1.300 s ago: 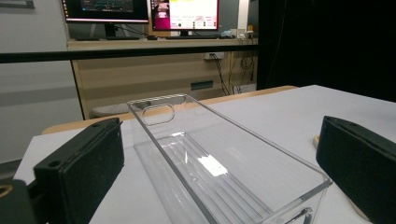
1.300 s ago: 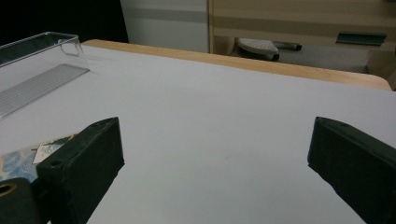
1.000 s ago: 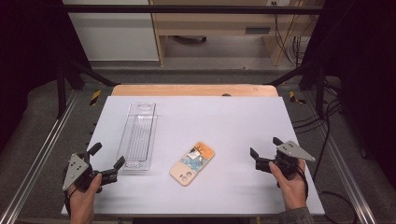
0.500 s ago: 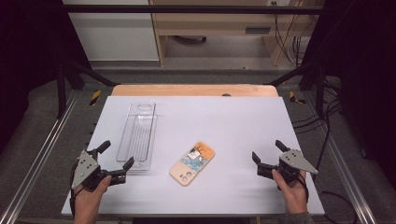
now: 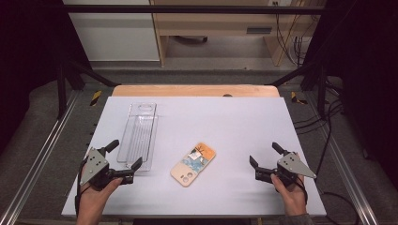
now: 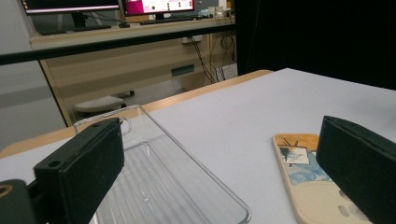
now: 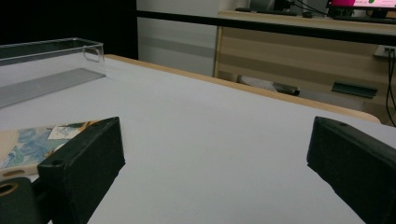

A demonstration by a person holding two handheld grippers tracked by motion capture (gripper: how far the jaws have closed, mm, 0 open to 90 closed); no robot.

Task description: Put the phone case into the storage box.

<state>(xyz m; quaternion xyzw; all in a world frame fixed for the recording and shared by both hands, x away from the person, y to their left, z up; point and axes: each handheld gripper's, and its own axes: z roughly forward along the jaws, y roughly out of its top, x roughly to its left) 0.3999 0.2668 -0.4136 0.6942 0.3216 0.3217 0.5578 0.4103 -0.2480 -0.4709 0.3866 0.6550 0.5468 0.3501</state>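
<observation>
A phone (image 5: 193, 164) in a cream, blue and orange patterned case lies face down near the middle front of the white table (image 5: 225, 122). A clear plastic tray (image 5: 138, 135) lies lengthwise to its left. My left gripper (image 5: 124, 155) is open at the tray's near end, jaws spread wide; in the left gripper view the tray (image 6: 163, 182) sits between the jaws and the phone (image 6: 303, 186) shows by the right jaw. My right gripper (image 5: 265, 155) is open at the front right, well apart from the phone (image 7: 32, 140), with nothing between its jaws.
A wooden strip (image 5: 195, 90) borders the table's far edge. Metal frame rails (image 5: 42, 145) run along both sides. A desk with drawers (image 7: 303, 51) and monitors stands beyond the table.
My left gripper has moved right and forward toward the near end of the tray. My right gripper has shifted slightly and stays open at the front right.
</observation>
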